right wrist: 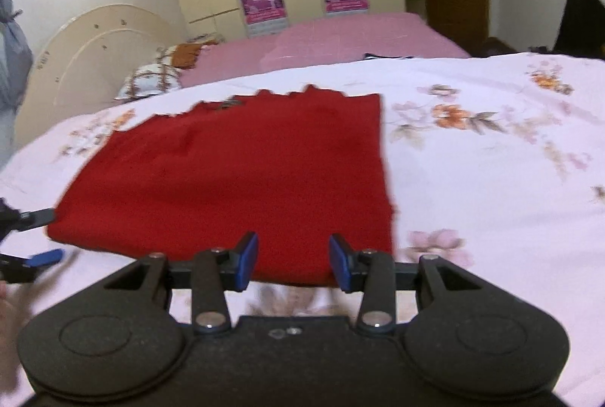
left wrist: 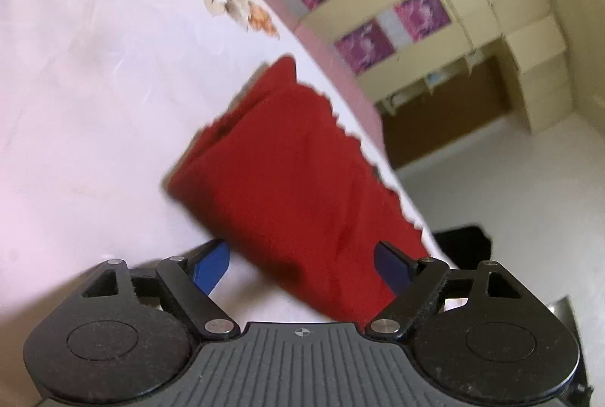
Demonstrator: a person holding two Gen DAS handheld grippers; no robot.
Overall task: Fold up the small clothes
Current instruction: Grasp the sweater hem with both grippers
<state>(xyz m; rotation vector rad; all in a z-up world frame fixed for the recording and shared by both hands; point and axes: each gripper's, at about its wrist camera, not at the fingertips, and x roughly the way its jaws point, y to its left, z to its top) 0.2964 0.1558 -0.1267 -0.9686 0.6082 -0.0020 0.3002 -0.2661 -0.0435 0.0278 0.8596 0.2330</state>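
Red knit garment (right wrist: pixel 234 172), partly folded, lies flat on the pale floral bedsheet (right wrist: pixel 472 161). I have both the left gripper (left wrist: pixel 302 265) and right gripper (right wrist: pixel 294 261) open at its near edge. Risk: pinching only one layer, undoing the fold.

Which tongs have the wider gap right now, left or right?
The left tongs: their blue pads sit far apart, spanning the near corner of the folded red cloth garment. The right tongs are open too, but noticeably narrower, at the garment's near edge.
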